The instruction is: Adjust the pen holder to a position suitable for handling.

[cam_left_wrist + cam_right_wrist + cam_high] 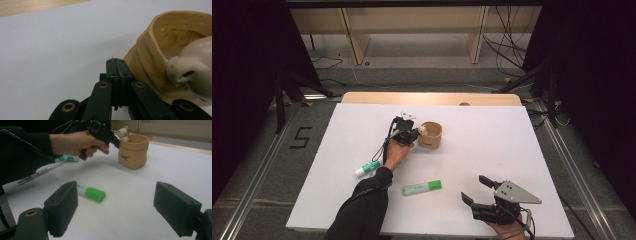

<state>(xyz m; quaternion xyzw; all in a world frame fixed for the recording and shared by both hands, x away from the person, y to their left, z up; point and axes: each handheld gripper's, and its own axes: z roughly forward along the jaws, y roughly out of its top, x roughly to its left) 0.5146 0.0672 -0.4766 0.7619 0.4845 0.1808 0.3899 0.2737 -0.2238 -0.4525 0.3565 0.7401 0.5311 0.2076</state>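
A tan pouch-shaped cup [432, 137] [155, 50] [133, 151] stands upright mid-table, with a small cream bear figure [424, 130] [195, 67] [123, 132] on its near-left rim. My left gripper [414, 133] [117, 67] [110, 137] is shut just beside the cup's left wall, and nothing shows between its jaws. A green-capped highlighter [422, 187] [91, 193] lies on the white sheet in front of my right gripper [476, 189] [120, 207], which is open and empty near the front edge.
A white marker with a teal cap [368, 168] [66, 158] lies by the left forearm, and a clear pen [37, 175] lies beside it. The white sheet [492, 145] covers a wooden table. Cables and stands line the floor beyond.
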